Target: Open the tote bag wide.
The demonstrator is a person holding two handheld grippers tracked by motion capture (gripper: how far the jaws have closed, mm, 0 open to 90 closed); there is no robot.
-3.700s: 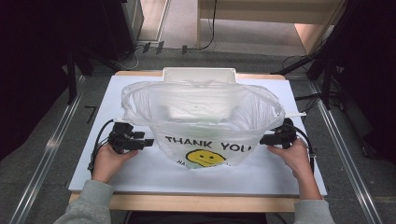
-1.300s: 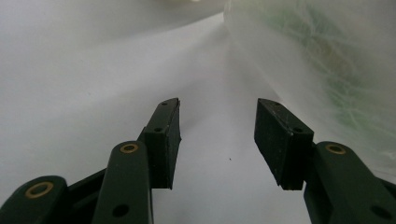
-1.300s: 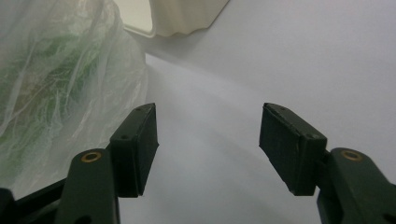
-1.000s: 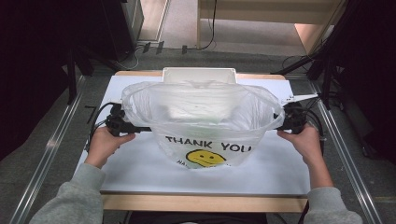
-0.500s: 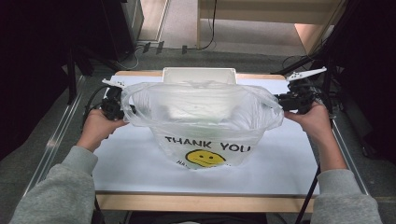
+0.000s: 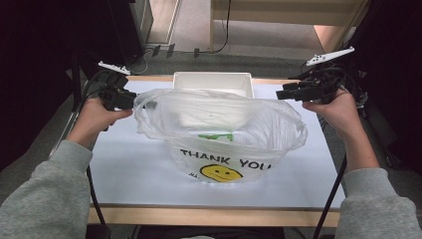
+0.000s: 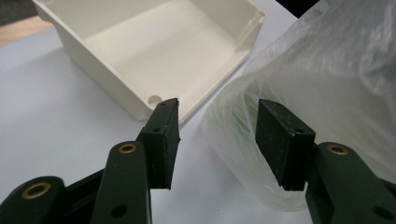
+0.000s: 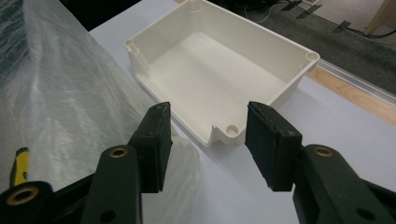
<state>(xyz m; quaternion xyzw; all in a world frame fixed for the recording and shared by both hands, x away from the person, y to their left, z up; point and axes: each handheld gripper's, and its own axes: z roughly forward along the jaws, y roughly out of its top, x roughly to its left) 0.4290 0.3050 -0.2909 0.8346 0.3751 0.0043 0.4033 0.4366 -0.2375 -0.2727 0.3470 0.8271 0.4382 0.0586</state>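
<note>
White sheeting covers the table [image 6: 129, 179], whose wooden edge runs along the near side, with dark floor and cables beyond it. A translucent plastic bag [image 6: 219, 124] printed with "THANK YOU" and a yellow smiley face stands near the middle of the table, its mouth wide and puffed up, something green showing through its wall. Just behind the bag sits a white plastic box [image 6: 211, 82], open on top and hollow inside, at the far edge of the sheeting. The left tool [image 6: 130, 98] is held in the person's left hand [image 6: 94, 117] at the bag's left rim; in the left gripper view its jaws stand apart, having just been opening, with a fold of the bag lying between them but neither pad pressing on it. The right tool [image 6: 284, 93], in the right hand [image 6: 338, 112], is raised just beyond the bag's right rim; in the right gripper view its jaws are likewise released and have just been opening, the bag film beside its left jaw and the box's near corner seen in the gap. Grey sleeves cover both forearms.
</note>
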